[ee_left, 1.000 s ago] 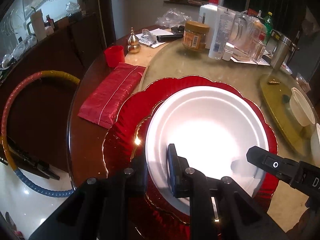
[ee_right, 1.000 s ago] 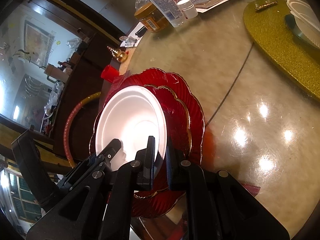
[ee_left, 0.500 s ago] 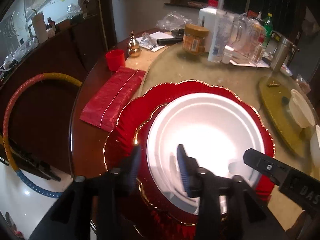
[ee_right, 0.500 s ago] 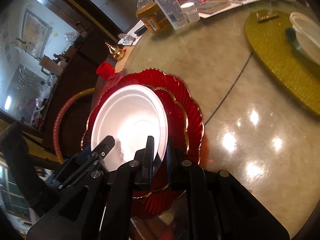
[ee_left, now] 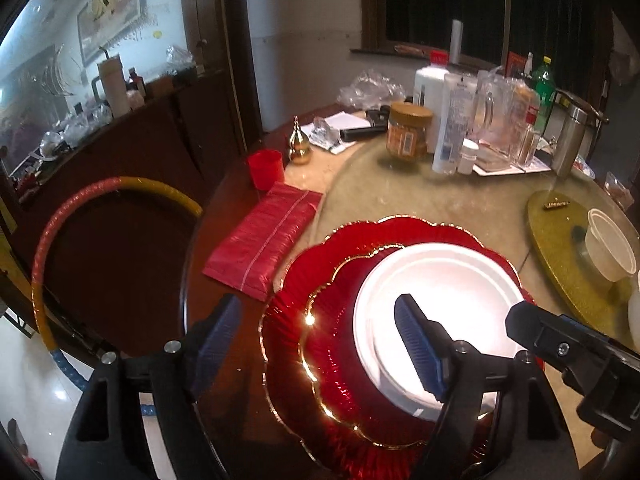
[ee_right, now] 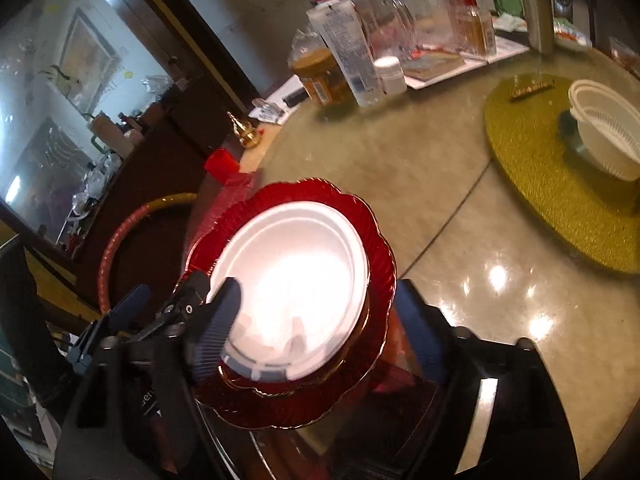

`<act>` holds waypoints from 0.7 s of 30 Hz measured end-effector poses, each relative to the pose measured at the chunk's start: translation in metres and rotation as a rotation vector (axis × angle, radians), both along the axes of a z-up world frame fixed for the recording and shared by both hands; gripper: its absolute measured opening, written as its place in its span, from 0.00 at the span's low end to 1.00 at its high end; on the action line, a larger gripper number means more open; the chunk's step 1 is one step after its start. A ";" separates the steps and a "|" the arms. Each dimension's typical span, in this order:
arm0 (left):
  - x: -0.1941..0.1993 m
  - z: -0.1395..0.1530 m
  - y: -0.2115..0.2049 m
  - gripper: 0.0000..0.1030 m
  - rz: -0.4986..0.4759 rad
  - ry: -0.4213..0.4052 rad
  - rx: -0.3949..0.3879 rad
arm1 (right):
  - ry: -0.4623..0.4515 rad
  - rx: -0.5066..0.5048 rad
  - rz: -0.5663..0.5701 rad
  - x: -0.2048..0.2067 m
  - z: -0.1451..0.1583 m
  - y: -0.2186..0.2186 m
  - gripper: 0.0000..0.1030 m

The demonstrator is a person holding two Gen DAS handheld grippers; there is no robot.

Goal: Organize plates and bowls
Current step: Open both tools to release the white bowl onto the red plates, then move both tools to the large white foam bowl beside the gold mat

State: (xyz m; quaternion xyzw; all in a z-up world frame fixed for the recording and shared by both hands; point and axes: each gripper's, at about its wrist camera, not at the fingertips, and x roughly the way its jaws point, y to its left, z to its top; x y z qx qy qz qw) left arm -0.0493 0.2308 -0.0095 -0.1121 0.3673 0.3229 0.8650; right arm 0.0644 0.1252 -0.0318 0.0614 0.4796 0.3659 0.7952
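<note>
A white plate (ee_left: 440, 312) (ee_right: 296, 276) lies on a small gold-rimmed red plate (ee_left: 340, 320), which sits on a larger scalloped red plate (ee_left: 296, 292) (ee_right: 380, 264). My left gripper (ee_left: 316, 344) hovers over the stack's near left side, jaws opening; one finger (ee_left: 416, 344) is over the white plate and neither pad presses on anything. My right gripper (ee_right: 316, 332) is over the plate's near rim, jaws opening wide, with the rim below the gap and untouched. White bowls (ee_left: 608, 248) (ee_right: 604, 132) stand on a gold mat (ee_left: 560, 256) (ee_right: 532, 168) at the right.
A red folded cloth (ee_left: 264, 236), a red cup (ee_left: 264, 168) and a gold ornament (ee_left: 300, 148) lie left of the stack. A jar (ee_left: 408, 132), bottles (ee_left: 448, 120) and a steel flask (ee_left: 568, 140) crowd the far side. A coloured hoop (ee_left: 80, 216) curves beyond the table's left edge.
Both grippers were shut on the white plate's near rim. Both have let go, opened wide and lifted back a little. The plate stays on the red plates.
</note>
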 end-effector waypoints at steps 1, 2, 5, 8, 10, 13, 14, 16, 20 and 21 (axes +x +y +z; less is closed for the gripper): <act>-0.001 0.002 0.000 0.77 0.003 -0.007 0.002 | -0.008 0.005 0.000 -0.001 0.002 -0.001 0.79; -0.003 0.004 0.000 0.77 0.007 -0.014 0.004 | -0.013 0.012 -0.002 -0.002 0.003 -0.002 0.80; -0.008 0.011 -0.001 0.78 0.018 -0.034 0.019 | -0.035 0.046 -0.010 -0.005 0.010 -0.009 0.81; -0.010 0.017 -0.005 0.78 0.013 -0.049 0.020 | -0.063 0.060 -0.025 -0.007 0.018 -0.017 0.81; -0.011 0.023 -0.009 0.78 0.003 -0.061 0.029 | -0.074 0.079 -0.035 -0.007 0.022 -0.025 0.81; -0.011 0.032 -0.020 0.78 -0.019 -0.087 0.045 | -0.102 0.105 -0.070 -0.010 0.028 -0.043 0.81; -0.010 0.034 -0.023 0.78 -0.028 -0.093 0.047 | -0.114 0.111 -0.083 -0.011 0.030 -0.050 0.81; -0.007 0.038 -0.032 0.79 -0.052 -0.101 0.053 | -0.130 0.114 -0.108 -0.011 0.032 -0.062 0.81; 0.000 0.045 -0.051 0.79 -0.101 -0.108 0.070 | -0.174 0.087 -0.162 -0.011 0.034 -0.089 0.81; 0.002 0.046 -0.057 0.79 -0.113 -0.110 0.074 | -0.185 0.077 -0.174 -0.011 0.034 -0.095 0.81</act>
